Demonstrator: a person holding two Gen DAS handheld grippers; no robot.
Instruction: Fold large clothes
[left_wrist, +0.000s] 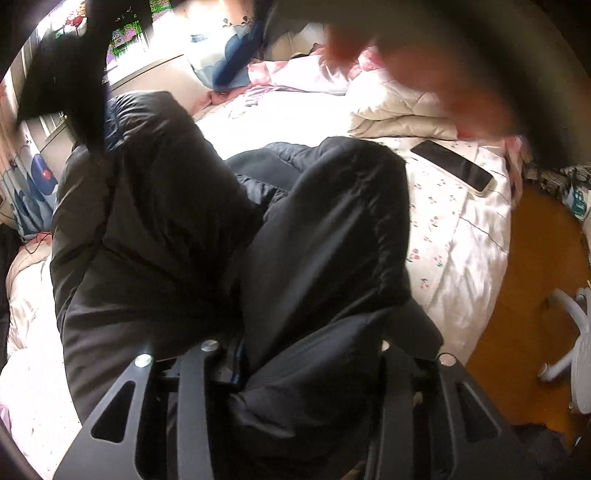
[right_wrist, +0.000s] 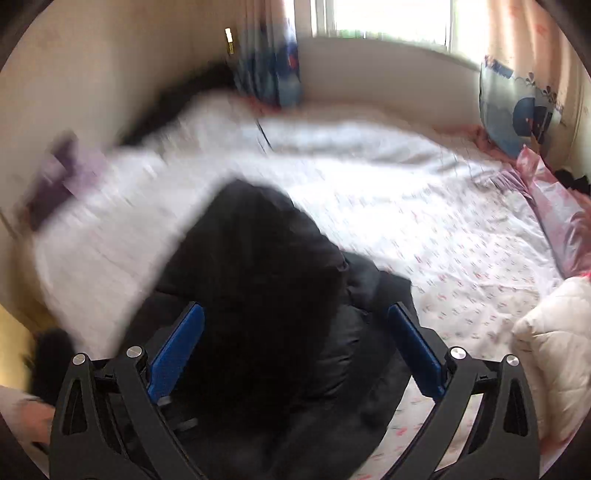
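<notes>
A black puffer jacket (left_wrist: 229, 221) lies bunched on the bed's white cherry-print sheet (left_wrist: 461, 236). A thick fold of it runs back between the fingers of my left gripper (left_wrist: 295, 354), which is shut on it; the fabric hides the fingertips. In the right wrist view the same jacket (right_wrist: 266, 280) is a blurred dark heap under my right gripper (right_wrist: 295, 310). That gripper stands wide open, its blue pads (right_wrist: 177, 350) set apart on either side of the fabric and not pressing it.
A phone (left_wrist: 452, 170) lies on the sheet beside a folded cream quilt (left_wrist: 402, 110). A blurred hand (left_wrist: 406, 55) crosses the top. Wooden floor (left_wrist: 535, 258) and a white chair base (left_wrist: 569, 332) are past the bed's edge. A blue-white pillow (right_wrist: 517, 110) leans by the window.
</notes>
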